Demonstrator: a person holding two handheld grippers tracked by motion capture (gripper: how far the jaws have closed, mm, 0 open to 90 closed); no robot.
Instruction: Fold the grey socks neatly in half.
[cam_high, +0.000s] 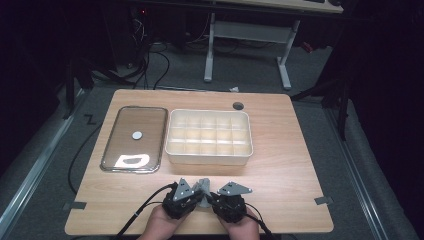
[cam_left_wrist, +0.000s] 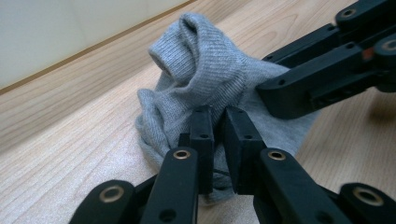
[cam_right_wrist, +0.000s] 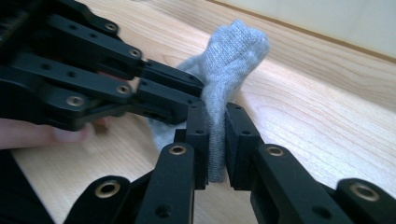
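Note:
A small grey knitted sock lies bunched on the wooden table near its front edge, between the two grippers. My left gripper is shut on a thin fold at the sock's near side. Its black jaws also reach in from the left in the right gripper view, where they press on the cloth. My right gripper is shut on a strip of the sock, which stands up above its jaws. In the high view the sock sits between the left gripper and the right gripper.
A white box with several compartments stands just behind the grippers, mid-table. To its left lies a flat clear-lidded tray with a small white disc on it. A round grommet hole is near the far edge.

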